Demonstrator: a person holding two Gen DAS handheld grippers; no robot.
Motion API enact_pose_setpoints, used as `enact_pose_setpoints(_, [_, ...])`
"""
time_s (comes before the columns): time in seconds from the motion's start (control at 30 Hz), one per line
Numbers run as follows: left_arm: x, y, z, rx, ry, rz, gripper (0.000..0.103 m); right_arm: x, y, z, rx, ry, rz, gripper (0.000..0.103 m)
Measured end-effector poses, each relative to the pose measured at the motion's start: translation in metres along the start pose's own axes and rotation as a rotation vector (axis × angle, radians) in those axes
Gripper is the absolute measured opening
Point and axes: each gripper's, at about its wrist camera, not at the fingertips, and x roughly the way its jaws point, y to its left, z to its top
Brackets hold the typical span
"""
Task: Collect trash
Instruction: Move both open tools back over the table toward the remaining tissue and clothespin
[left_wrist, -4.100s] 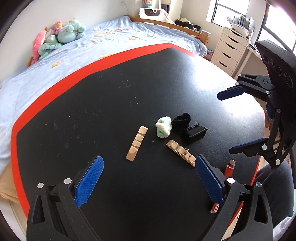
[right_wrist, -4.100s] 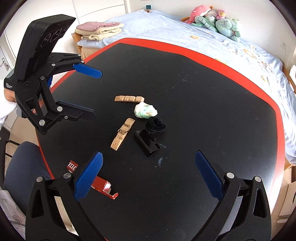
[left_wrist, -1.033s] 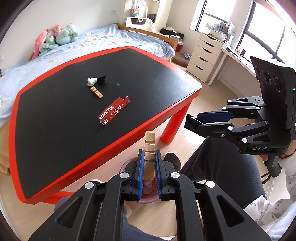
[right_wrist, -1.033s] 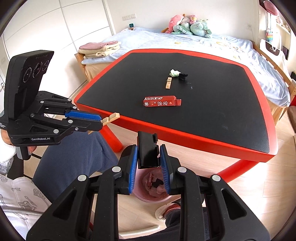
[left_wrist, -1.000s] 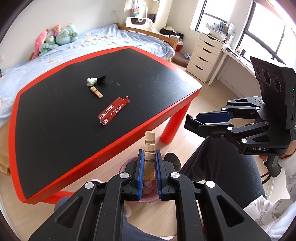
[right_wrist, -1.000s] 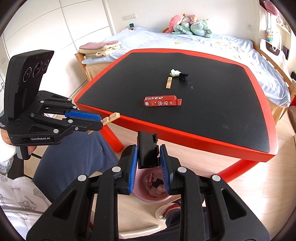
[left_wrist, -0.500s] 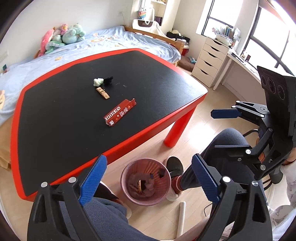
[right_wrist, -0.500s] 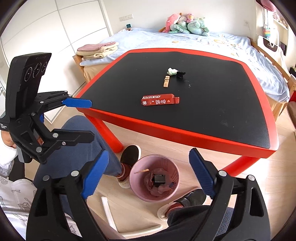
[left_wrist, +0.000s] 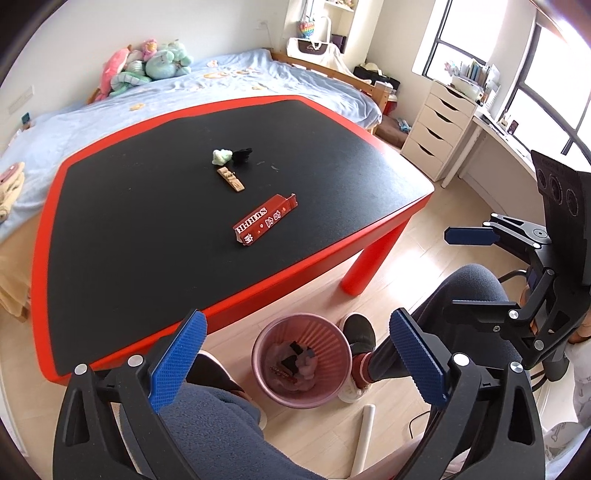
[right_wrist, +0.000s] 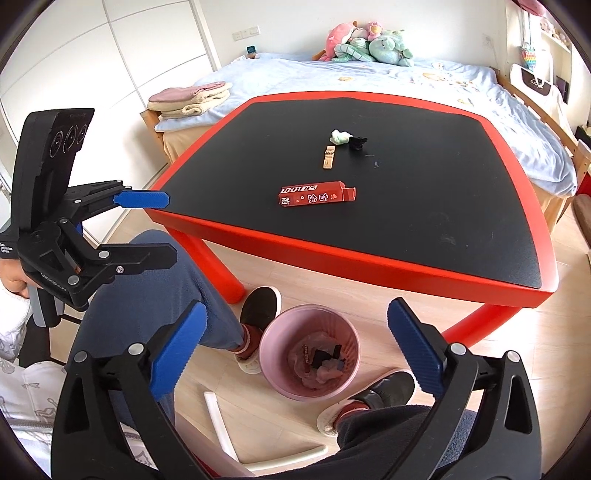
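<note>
A pink trash bin (left_wrist: 301, 358) stands on the floor below the table edge, with black and red scraps inside; it also shows in the right wrist view (right_wrist: 309, 350). My left gripper (left_wrist: 295, 362) is open and empty above the bin. My right gripper (right_wrist: 295, 350) is open and empty above it too. On the black table (left_wrist: 147, 221) lie a red carton (left_wrist: 265, 220), a wooden piece (left_wrist: 231, 178), a green crumpled wad (left_wrist: 221, 156) and a black wad (left_wrist: 242, 155). The carton (right_wrist: 316, 194), wooden piece (right_wrist: 328, 157) and wads (right_wrist: 347, 138) also show in the right wrist view.
The table has a red rim and red legs (left_wrist: 373, 258). The person's legs and shoes (right_wrist: 258, 310) flank the bin. A white tube (left_wrist: 364, 435) lies on the floor. A bed (left_wrist: 221, 85) stands behind the table, white drawers (left_wrist: 436, 136) to the right.
Both grippers opened and dropped the wooden piece and the black piece into the bin. Both now sit a little higher and farther back, empty.
</note>
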Motion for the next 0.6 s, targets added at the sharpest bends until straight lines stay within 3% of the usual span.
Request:
enact_pose_setpoints(0.37, [0.0, 0.006, 0.007, -0.025, -0.001, 0.007, 0.095, 0.003, -0.002, 0.005, 0.005, 0.003, -0.013, 0.099])
enact_pose_setpoints(0.6, [0.003, 0.017, 0.026, -0.049, -0.014, 0.029, 0.095, 0.001, -0.01, 0.026, 0.005, -0.018, -0.046, 0.099])
